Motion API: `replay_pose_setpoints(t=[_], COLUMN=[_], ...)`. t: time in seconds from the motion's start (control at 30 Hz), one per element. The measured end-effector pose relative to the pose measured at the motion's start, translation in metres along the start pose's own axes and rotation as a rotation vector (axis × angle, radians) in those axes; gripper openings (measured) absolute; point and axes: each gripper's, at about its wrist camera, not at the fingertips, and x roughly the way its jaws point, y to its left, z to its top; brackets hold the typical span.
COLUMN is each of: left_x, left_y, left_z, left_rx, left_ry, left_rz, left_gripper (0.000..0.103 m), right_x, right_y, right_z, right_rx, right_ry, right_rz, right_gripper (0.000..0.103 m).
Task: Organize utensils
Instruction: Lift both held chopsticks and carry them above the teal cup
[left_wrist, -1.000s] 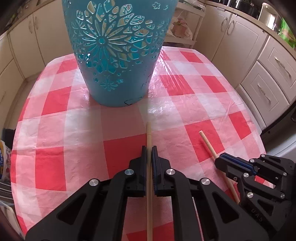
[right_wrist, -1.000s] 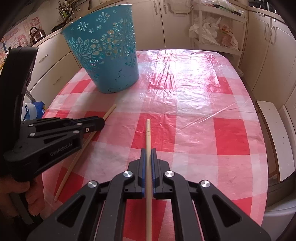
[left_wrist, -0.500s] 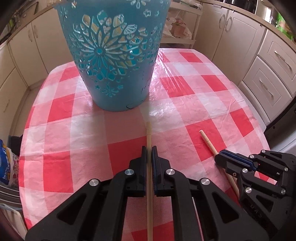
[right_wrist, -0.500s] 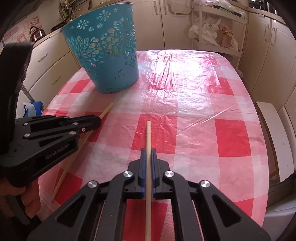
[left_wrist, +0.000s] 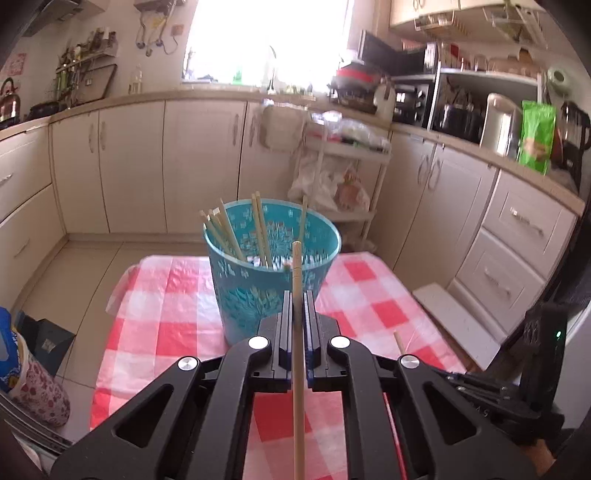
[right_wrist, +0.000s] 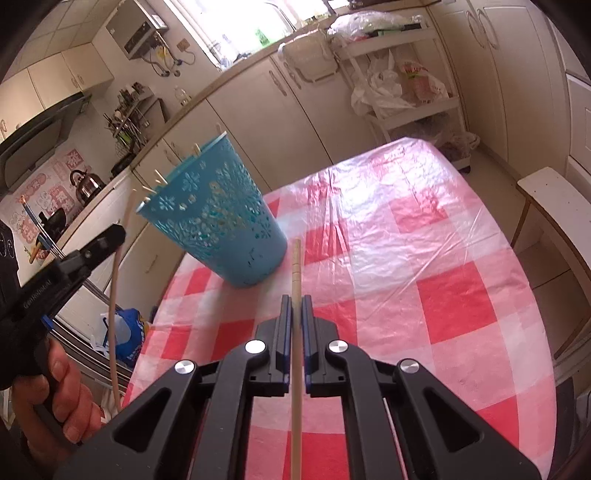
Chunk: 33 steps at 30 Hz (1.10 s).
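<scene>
A teal cut-out basket (left_wrist: 271, 273) stands on the red-and-white checked table (left_wrist: 166, 314) and holds several wooden chopsticks (left_wrist: 229, 232). My left gripper (left_wrist: 295, 306) is shut on a chopstick (left_wrist: 297, 369), raised level with the basket rim, tip just short of it. My right gripper (right_wrist: 293, 310) is shut on another chopstick (right_wrist: 295, 350), held above the table to the right of the basket (right_wrist: 218, 221). The left gripper (right_wrist: 107, 236) with its chopstick (right_wrist: 116, 288) also shows at the left of the right wrist view.
Kitchen cabinets (left_wrist: 147, 166) and a white trolley (left_wrist: 343, 173) stand behind the table. A white bench (right_wrist: 554, 206) stands to the table's right. Bags (left_wrist: 29, 373) lie on the floor at the left.
Both grippers have lifted their chopsticks off the table. The left one rose high, so its view now looks over the basket rim into the kitchen.
</scene>
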Motion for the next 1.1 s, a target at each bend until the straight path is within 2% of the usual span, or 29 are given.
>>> replay_pose_setpoints(t=[0.13, 0.2, 0.33, 0.53, 0.77, 1.1], left_x=[-0.025, -0.030, -0.030, -0.035, -0.007, 0.047], left_y=[0.010, 0.014, 0.021, 0.028, 0.036, 0.041], left_z=[0.027, 0.043, 0.072, 0.107, 0.125, 0.115], left_rx=[-0.050, -0.068, -0.102, -0.140, -0.156, -0.149], left_ry=[-0.168, -0.236, -0.331, -0.464, -0.497, -0.482], left_rz=[-0.001, 0.030, 0.059, 0.047, 0.081, 0.138], left_gripper=[0.005, 0.005, 0.005, 0.005, 0.005, 0.005], right_x=[-0.014, -0.020, -0.029, -0.034, -0.031, -0.026], right_y=[0.011, 0.016, 0.028, 0.028, 0.024, 0.027], right_z=[0.009, 0.013, 0.015, 0.018, 0.018, 0.020], right_rx=[-0.018, -0.035, -0.074, -0.077, -0.063, -0.057], right_ry=[-0.080, -0.109, -0.155, -0.187, -0.189, -0.182], right_rz=[0.002, 0.003, 0.000, -0.002, 0.007, 0.021], right_gripper=[0.006, 0.006, 0.006, 0.006, 0.006, 0.006])
